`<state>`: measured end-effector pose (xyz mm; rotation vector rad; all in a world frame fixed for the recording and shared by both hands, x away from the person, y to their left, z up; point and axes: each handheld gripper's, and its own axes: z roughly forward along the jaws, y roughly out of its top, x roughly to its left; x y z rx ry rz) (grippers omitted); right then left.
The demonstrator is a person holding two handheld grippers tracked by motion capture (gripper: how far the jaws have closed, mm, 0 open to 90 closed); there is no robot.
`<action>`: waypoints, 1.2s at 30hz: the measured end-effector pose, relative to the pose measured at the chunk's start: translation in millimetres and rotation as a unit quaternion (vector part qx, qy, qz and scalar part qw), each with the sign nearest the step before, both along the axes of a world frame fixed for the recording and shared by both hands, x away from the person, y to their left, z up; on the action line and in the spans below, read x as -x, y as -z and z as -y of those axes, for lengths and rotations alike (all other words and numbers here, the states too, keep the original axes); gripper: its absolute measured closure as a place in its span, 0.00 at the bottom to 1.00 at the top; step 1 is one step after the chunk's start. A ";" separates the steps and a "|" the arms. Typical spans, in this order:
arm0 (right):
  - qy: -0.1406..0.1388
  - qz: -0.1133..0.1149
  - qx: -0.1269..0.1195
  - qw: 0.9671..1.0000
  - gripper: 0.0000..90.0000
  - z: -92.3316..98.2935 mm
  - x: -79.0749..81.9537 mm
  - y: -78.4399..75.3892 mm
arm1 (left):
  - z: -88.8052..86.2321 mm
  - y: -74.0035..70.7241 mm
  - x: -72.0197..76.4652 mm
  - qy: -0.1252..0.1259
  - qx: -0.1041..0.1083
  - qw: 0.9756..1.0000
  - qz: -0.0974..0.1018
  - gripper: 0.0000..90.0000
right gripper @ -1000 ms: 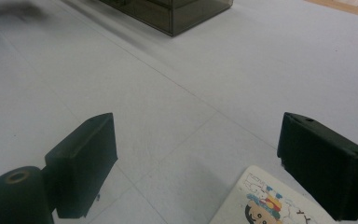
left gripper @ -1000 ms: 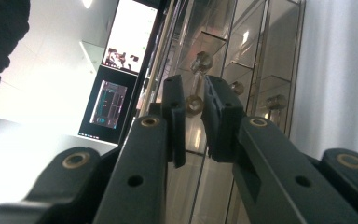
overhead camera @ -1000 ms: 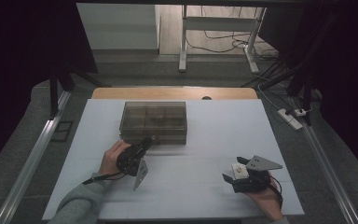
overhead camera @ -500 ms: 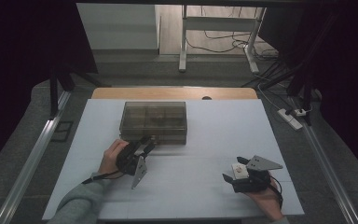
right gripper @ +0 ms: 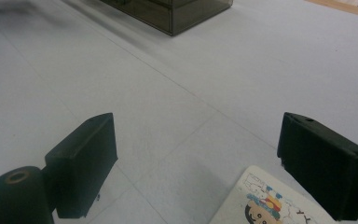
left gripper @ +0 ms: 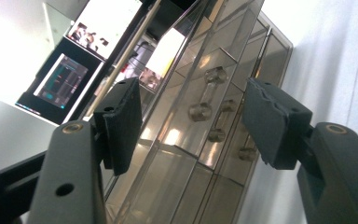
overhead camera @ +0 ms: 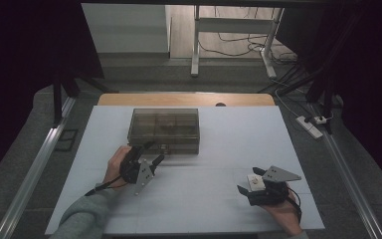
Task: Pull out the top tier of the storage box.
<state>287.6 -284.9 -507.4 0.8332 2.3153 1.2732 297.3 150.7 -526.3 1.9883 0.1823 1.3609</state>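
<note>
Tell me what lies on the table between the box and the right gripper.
Nothing: bare white table separates the box from the right gripper, as the high view shows.

The high view is dim and grainy, black at nine and three o'clock, with pale daylight spilling from twelve o'clock onto the floor beyond the table (overhead camera: 278,149). The left gripper view is bright, washed out at ten and two o'clock; glints sit on the smoky plastic box (left gripper: 205,140), and the near jaws are soft. The right gripper view is evenly lit, slightly blurred toward eleven o'clock
</note>
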 end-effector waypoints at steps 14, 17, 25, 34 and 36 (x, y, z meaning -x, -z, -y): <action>0.000 -0.001 0.000 1.000 0.13 -0.3 -0.3 0.6 | -2.1 -9.2 0.4 0.003 0.035 0.999 -0.041 0.41; 0.000 -0.002 0.000 1.000 0.13 -0.3 -0.2 0.6 | -2.8 -11.2 -0.1 0.006 0.040 0.998 -0.052 0.41; 0.000 0.000 0.000 1.000 0.13 -0.3 -0.1 0.4 | -5.1 -17.0 -3.0 0.008 0.048 0.994 -0.101 0.39; 0.000 -0.002 0.000 1.000 0.13 -0.6 -0.2 0.6 | -3.4 -29.4 -2.5 0.013 0.057 0.990 -0.127 0.37; 0.000 -0.002 0.000 1.000 0.13 -0.6 -0.1 0.6 | -2.1 -31.7 -1.8 0.015 0.055 0.990 -0.128 0.37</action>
